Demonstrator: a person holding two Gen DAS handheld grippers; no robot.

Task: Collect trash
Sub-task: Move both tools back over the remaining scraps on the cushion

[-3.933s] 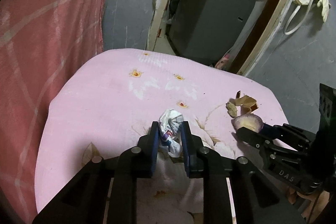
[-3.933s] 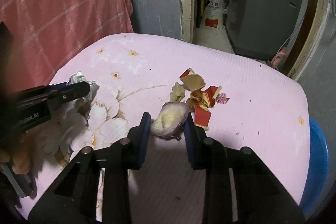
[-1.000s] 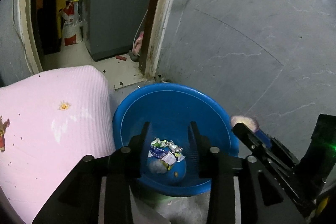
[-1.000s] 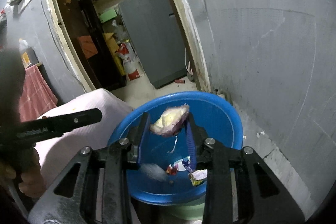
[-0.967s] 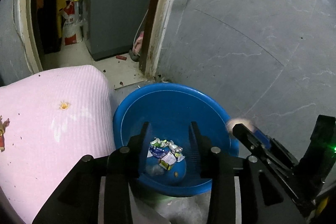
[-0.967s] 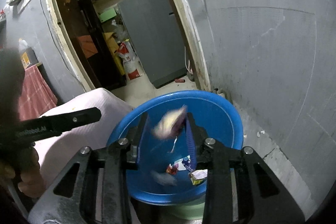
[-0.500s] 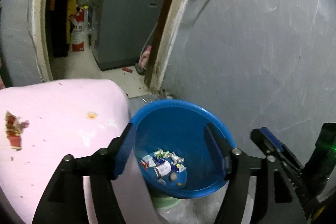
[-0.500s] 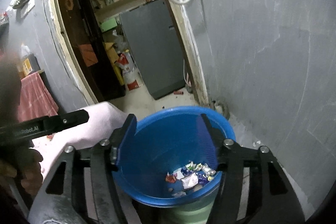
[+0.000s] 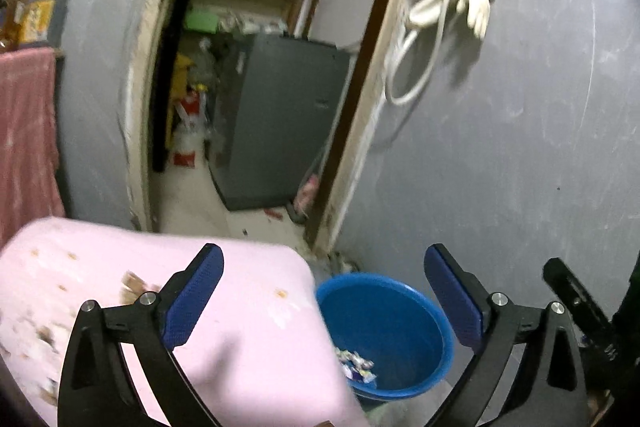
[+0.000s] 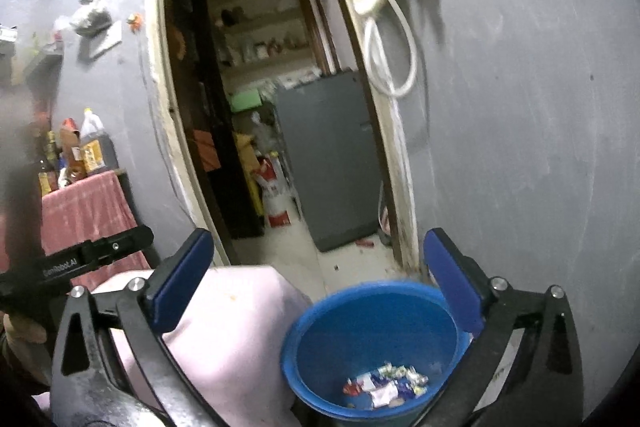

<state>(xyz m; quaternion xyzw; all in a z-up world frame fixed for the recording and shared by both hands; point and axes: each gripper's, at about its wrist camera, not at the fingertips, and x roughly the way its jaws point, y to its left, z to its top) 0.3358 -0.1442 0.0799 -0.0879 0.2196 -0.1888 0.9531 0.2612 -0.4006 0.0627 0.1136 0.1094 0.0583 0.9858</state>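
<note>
My left gripper point(image 9: 323, 259) stands high above the floor, its jaws opening wide with nothing between them. Below it the blue basin point(image 9: 400, 315) holds crumpled wrappers point(image 9: 356, 363). The pink flowered cushion point(image 9: 240, 327) lies to the left, with paper scraps point(image 9: 134, 283) blurred on it. My right gripper point(image 10: 318, 243) also hangs above the basin point(image 10: 360, 331), jaws opening and empty. Wrappers and scraps point(image 10: 384, 383) lie on the basin's bottom. One finger of the left gripper point(image 10: 100, 249) shows at the left edge of the right wrist view.
A grey wall point(image 9: 520, 147) rises right behind the basin, with a white hose and gloves point(image 9: 440, 7) hung on it. A doorway opens onto a grey appliance point(image 9: 276, 123). A red cloth point(image 10: 84, 211) with bottles point(image 10: 92, 147) stands left.
Both grippers opened; the wrapper dropped from the left one and the peel from the right one into the basin. Both then rose and tilted upward, away from the basin.
</note>
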